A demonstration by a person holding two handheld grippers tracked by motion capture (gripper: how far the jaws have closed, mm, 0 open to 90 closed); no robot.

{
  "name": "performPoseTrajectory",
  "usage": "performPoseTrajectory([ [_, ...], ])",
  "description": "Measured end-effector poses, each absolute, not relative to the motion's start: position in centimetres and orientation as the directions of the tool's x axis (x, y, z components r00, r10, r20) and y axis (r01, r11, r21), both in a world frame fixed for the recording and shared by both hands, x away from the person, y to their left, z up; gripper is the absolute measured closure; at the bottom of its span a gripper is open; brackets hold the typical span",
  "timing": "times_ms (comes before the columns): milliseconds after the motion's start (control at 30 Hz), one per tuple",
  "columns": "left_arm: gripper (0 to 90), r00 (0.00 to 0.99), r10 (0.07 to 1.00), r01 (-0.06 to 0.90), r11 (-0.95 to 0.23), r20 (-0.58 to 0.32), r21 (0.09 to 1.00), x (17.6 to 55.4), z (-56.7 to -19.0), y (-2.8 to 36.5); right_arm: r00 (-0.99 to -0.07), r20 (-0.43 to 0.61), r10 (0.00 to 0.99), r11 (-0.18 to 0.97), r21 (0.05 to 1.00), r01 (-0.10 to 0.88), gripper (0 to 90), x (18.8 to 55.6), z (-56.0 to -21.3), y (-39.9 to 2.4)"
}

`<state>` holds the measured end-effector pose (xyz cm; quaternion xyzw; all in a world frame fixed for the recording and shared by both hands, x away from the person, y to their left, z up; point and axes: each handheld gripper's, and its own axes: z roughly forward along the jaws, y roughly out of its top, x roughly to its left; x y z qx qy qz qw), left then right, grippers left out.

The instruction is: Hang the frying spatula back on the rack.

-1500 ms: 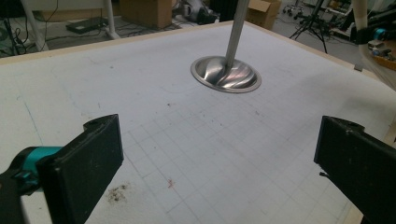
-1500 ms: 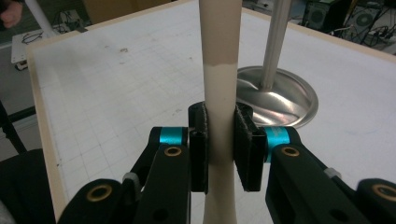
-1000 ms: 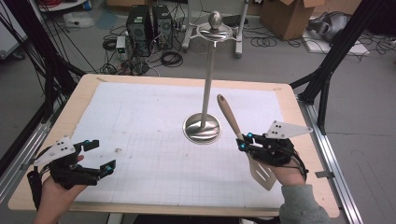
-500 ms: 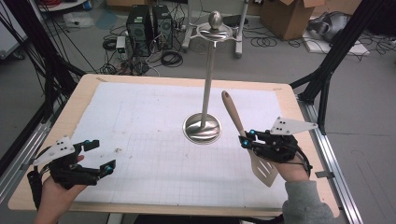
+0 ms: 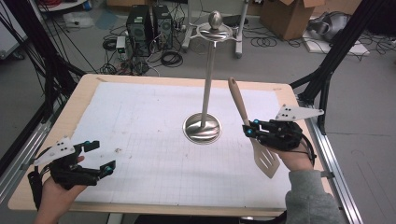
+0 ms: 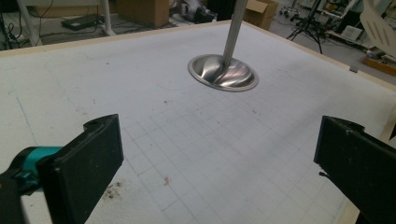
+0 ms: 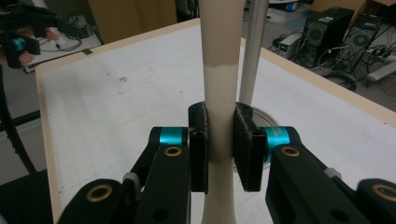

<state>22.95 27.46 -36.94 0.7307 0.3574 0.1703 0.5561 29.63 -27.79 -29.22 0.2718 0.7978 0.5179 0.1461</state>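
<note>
A slotted spatula (image 5: 261,156) with a long tan handle (image 5: 239,102) is held off the table at the right, blade down and handle tilted up and back. My right gripper (image 5: 250,131) is shut on its neck; in the right gripper view the two pads press the cream handle (image 7: 219,70) from both sides. A steel utensil stand (image 5: 202,128) with a tall pole and ringed top (image 5: 214,29) rises at mid-table, just left of the spatula. My left gripper (image 5: 100,157) rests at the table's front left, jaws wide apart with nothing between them.
White gridded paper (image 5: 154,140) covers the wooden table (image 5: 84,93). The stand's round base (image 6: 223,72) lies ahead of the left gripper. Beyond the table are computer towers (image 5: 148,25), cables, cardboard boxes (image 5: 289,16) and black frame legs.
My right gripper has carried the spatula a little right and back, away from the stand's base. The left gripper has not moved.
</note>
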Motion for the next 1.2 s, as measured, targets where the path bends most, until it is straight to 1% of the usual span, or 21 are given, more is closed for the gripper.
performPoseTrajectory([
  [267,1.8,0.686,0.713,0.332,-0.129,-0.146,0.934,22.7,-36.9,27.7,-0.814,0.05,0.579,0.321,0.904,0.283,77.9,30.4,-28.4,-27.6],
  [500,1.8,0.686,0.71,0.341,-0.122,-0.158,0.932,22.4,-37.0,28.0,-0.818,0.015,0.575,0.322,0.915,0.243,77.9,30.7,-27.6,-27.5],
  [900,1.8,0.691,0.706,0.317,-0.106,-0.153,0.943,21.2,-36.8,29.1,-0.817,0.033,0.575,0.31,0.916,0.255,77.9,32.1,-26.2,-28.2],
  [1033,1.8,0.681,0.719,0.316,-0.112,-0.143,0.942,20.8,-36.9,29.3,-0.836,0.053,0.546,0.318,0.91,0.265,77.9,32.6,-25.7,-28.5],
  [1200,1.8,0.673,0.726,0.316,-0.113,-0.139,0.942,20.3,-36.9,29.6,-0.839,0.051,0.542,0.32,0.911,0.262,77.9,33.2,-25.3,-28.7],
])
